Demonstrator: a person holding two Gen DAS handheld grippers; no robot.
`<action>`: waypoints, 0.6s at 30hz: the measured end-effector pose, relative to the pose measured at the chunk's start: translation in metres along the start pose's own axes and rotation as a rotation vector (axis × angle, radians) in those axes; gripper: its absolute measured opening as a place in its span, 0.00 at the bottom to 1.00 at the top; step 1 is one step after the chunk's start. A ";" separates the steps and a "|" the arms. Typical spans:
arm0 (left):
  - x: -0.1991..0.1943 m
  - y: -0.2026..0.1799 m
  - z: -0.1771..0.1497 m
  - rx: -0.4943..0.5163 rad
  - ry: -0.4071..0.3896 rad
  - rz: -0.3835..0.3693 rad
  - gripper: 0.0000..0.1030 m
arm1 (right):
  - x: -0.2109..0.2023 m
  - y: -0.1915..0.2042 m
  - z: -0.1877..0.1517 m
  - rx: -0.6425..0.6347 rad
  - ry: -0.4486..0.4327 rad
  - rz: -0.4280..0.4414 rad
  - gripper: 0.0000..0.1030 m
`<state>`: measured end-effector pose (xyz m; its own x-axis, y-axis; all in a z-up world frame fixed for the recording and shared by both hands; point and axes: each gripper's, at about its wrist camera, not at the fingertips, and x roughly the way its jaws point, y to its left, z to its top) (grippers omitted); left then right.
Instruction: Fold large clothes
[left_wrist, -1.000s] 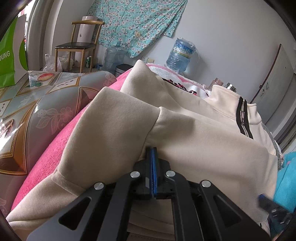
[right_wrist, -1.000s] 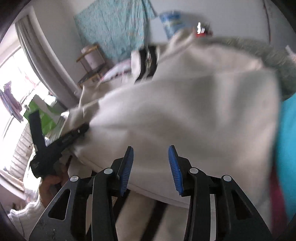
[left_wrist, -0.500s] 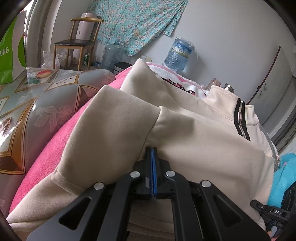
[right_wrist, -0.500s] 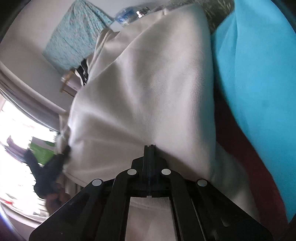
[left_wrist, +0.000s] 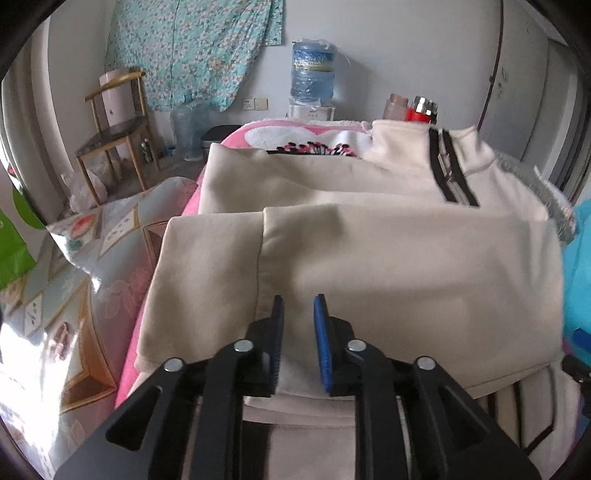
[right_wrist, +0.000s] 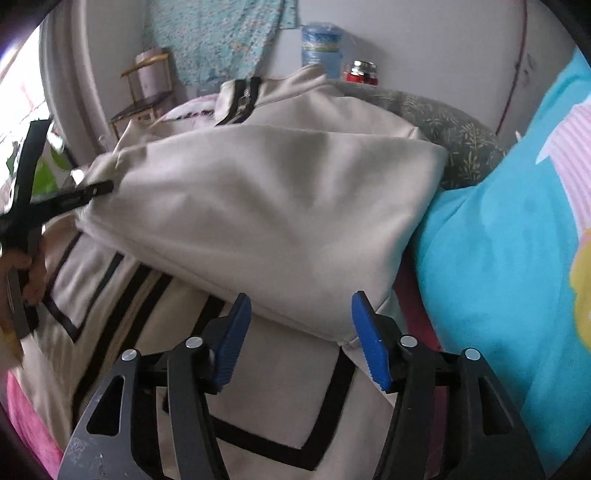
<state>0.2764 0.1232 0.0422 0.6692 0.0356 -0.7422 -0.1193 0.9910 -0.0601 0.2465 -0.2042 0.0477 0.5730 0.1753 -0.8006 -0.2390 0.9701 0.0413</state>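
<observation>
A cream jacket (left_wrist: 369, 258) with black zip trim lies on a pink blanket (left_wrist: 192, 203). Its lower part is folded up over the chest, and the fold edge faces me. My left gripper (left_wrist: 298, 314) is open by a narrow gap just in front of that fold edge, touching nothing. In the right wrist view the folded jacket (right_wrist: 277, 206) lies ahead, and my right gripper (right_wrist: 301, 314) is wide open just short of its near corner. The left gripper also shows in the right wrist view (right_wrist: 85, 192), at the fold's left corner.
A turquoise blanket (right_wrist: 498, 258) lies right of the jacket. A grey patterned pillow (right_wrist: 443, 122) is behind it. A patterned sheet (left_wrist: 74, 277) covers the left side. A chair (left_wrist: 110, 136), water bottles (left_wrist: 310, 70) and flasks (left_wrist: 421, 109) stand by the far wall.
Both grippers were shut on the jacket's fold half a second ago. Both have opened and let go, and the folded part now rests flat on the jacket.
</observation>
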 end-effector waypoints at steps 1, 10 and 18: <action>-0.002 -0.001 0.002 -0.001 0.001 -0.015 0.19 | 0.000 -0.005 0.004 0.026 -0.003 0.007 0.55; 0.003 -0.040 0.064 0.105 -0.056 -0.123 0.44 | 0.027 -0.011 0.123 0.071 -0.105 -0.075 0.71; 0.035 -0.038 0.084 0.033 -0.036 -0.152 0.44 | 0.098 -0.016 0.234 0.261 -0.028 -0.049 0.79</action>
<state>0.3660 0.0978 0.0750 0.7040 -0.1115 -0.7014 0.0096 0.9890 -0.1476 0.4900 -0.1634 0.1080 0.6011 0.1285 -0.7888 -0.0029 0.9873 0.1587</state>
